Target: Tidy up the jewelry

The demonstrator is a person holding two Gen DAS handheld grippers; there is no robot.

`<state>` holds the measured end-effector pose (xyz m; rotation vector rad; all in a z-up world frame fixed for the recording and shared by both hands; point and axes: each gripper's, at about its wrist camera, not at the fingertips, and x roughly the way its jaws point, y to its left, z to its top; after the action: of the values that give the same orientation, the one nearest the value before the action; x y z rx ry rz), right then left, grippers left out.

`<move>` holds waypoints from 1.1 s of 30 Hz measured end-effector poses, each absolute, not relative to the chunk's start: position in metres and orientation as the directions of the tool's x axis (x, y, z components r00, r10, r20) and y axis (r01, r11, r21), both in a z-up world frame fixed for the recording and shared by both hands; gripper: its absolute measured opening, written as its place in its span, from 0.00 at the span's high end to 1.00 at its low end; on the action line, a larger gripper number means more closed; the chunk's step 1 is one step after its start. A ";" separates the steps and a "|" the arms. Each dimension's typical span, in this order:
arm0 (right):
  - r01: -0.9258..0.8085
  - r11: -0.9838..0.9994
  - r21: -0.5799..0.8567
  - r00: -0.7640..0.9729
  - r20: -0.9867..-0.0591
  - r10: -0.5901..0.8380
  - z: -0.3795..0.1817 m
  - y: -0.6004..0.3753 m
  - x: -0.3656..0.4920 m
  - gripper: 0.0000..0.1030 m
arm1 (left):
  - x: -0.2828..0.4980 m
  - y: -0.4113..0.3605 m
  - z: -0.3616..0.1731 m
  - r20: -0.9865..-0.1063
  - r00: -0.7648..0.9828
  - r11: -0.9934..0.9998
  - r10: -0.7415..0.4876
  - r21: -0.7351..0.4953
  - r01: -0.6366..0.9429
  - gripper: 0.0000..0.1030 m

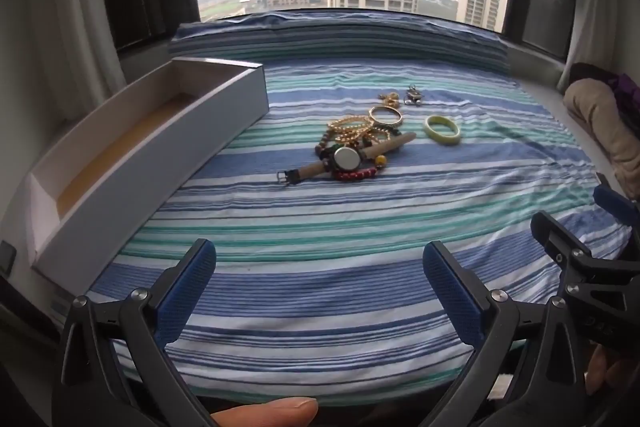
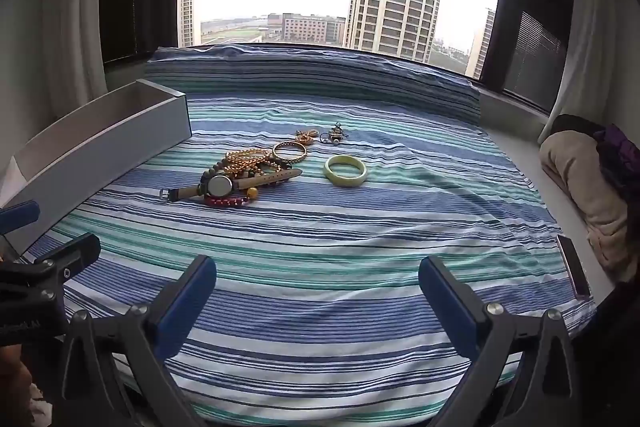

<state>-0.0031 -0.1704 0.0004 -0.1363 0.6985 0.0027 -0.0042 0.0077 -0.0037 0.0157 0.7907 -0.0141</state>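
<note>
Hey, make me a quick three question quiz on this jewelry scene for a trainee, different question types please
1. True or false: the white box already holds jewelry.
2. Which piece lies apart from the pile: A the wristwatch, B the green bangle, C the red bead bracelet?
3. Fill in: the left gripper and right gripper both stand ____.

Key: 1 false; 2 B; 3 open, nothing between the fingers.

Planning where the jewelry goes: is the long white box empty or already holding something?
Empty: the long white cardboard box lies open-topped, and only its bare tan floor shows inside; its near end is hidden.
</note>
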 end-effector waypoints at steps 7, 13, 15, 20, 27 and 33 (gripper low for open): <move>-0.052 0.991 -0.121 0.766 -0.641 -0.038 0.002 -0.169 -0.004 0.00 | -0.004 0.010 -0.003 -0.712 0.702 1.000 -0.006 0.010 0.018 0.00; -0.054 0.991 -0.119 0.766 -0.642 -0.035 0.002 -0.170 -0.006 0.00 | -0.004 0.011 -0.003 -0.714 0.700 1.000 -0.004 0.012 0.018 0.00; -0.055 0.991 -0.119 0.766 -0.642 -0.035 0.002 -0.170 -0.006 0.00 | -0.004 0.012 -0.003 -0.716 0.698 1.000 -0.004 0.011 0.017 0.00; -0.055 0.991 -0.118 0.765 -0.643 -0.034 0.001 -0.170 -0.007 0.00 | -0.005 0.011 -0.003 -0.717 0.697 1.000 0.000 0.015 0.015 0.00; -0.055 0.991 -0.120 0.767 -0.641 -0.035 0.001 -0.167 -0.007 0.00 | -0.005 0.011 -0.003 -0.716 0.698 1.000 0.002 0.016 0.013 0.00; -0.056 0.991 -0.120 0.765 -0.643 -0.034 0.002 -0.166 -0.007 0.00 | -0.005 0.011 -0.003 -0.716 0.698 1.000 0.003 0.017 0.013 0.00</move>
<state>-0.0069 -0.1657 0.0016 -0.1346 0.6999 0.0116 -0.0054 0.0112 -0.0025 0.0212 0.7983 -0.0056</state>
